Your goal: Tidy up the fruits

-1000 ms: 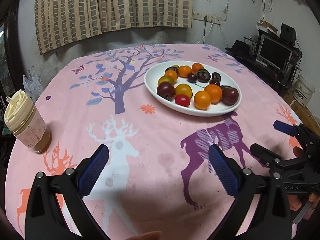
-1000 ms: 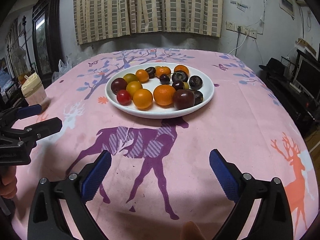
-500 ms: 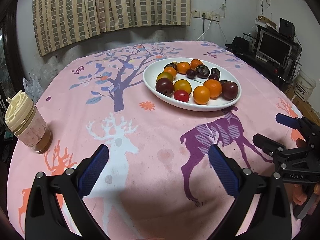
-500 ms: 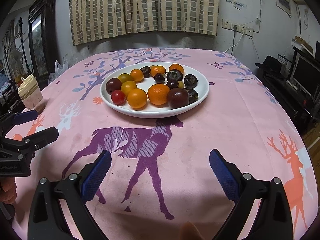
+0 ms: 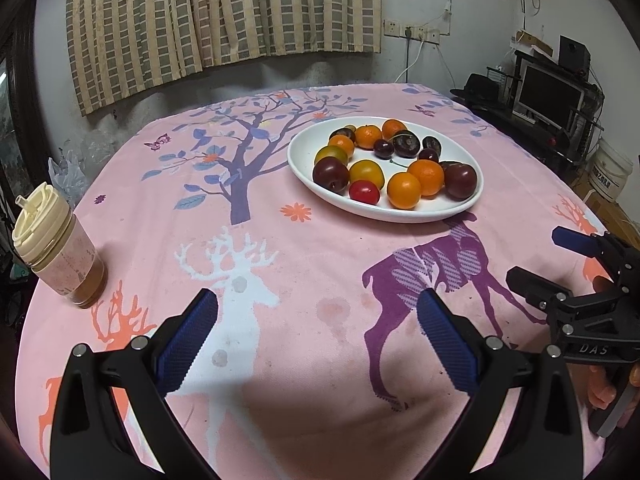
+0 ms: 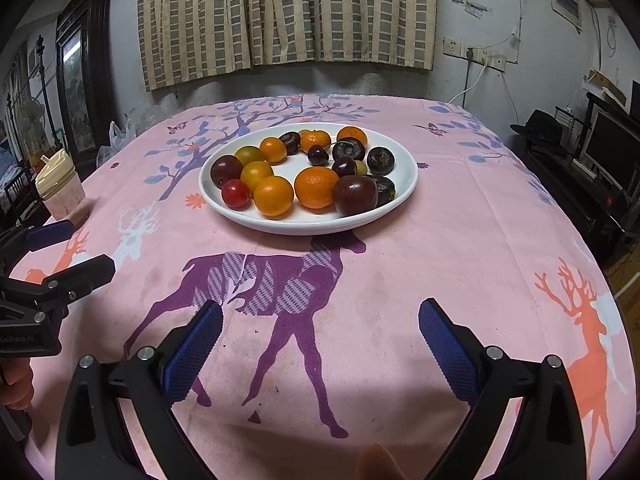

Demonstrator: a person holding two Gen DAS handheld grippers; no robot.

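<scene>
Hovering over the bench's [image 5: 280, 272] near edge, your left hand-held gripper [image 5: 316, 336] and right hand-held gripper [image 6: 320, 340] gape empty; the fruits [image 6: 304, 172] fill the white plate [image 6: 404, 192] toward the far edge.

I see both views evenly lit by soft indoor light from above, slightly dim and warm. A broad soft shadow darkens the tablecloth [image 5: 320, 408] at bottom centre. Fisheye bending curves the edges; black vignette fills the corners. Focus stays sharp throughout.
</scene>
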